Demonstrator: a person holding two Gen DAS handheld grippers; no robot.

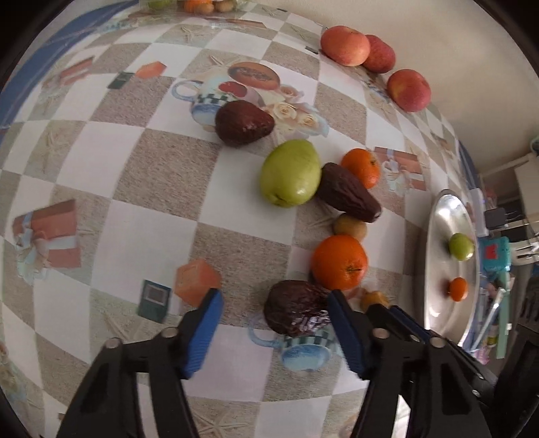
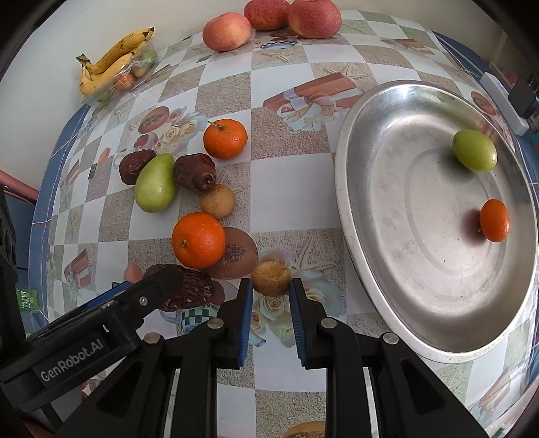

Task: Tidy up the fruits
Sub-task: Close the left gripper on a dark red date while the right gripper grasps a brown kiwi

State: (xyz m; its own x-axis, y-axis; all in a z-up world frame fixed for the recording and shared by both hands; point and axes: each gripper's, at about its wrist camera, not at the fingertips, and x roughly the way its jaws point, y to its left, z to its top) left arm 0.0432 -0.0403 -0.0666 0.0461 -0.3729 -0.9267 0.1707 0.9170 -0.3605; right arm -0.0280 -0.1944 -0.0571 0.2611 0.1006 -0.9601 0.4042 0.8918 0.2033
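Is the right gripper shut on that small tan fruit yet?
Shut on it: the right gripper has both blue pads against the small tan fruit, which sits on the table.

Tablecloth [image 2: 279, 188] checkered white and beige, printed with orange gift boxes, roses, blue-rimmed cups; blue border. Tray [image 2: 343, 188] plain silver metal. Oranges [image 2: 198, 240] bright orange, apples [image 2: 226, 31] red-pink, pear-shaped fruit [image 2: 155, 183] light green, dates [image 2: 194, 172] dark brown, wrinkled. Bananas [image 2: 114, 59] yellow with brown spots. Gripper pads [image 2: 246, 320] blue, bodies black.
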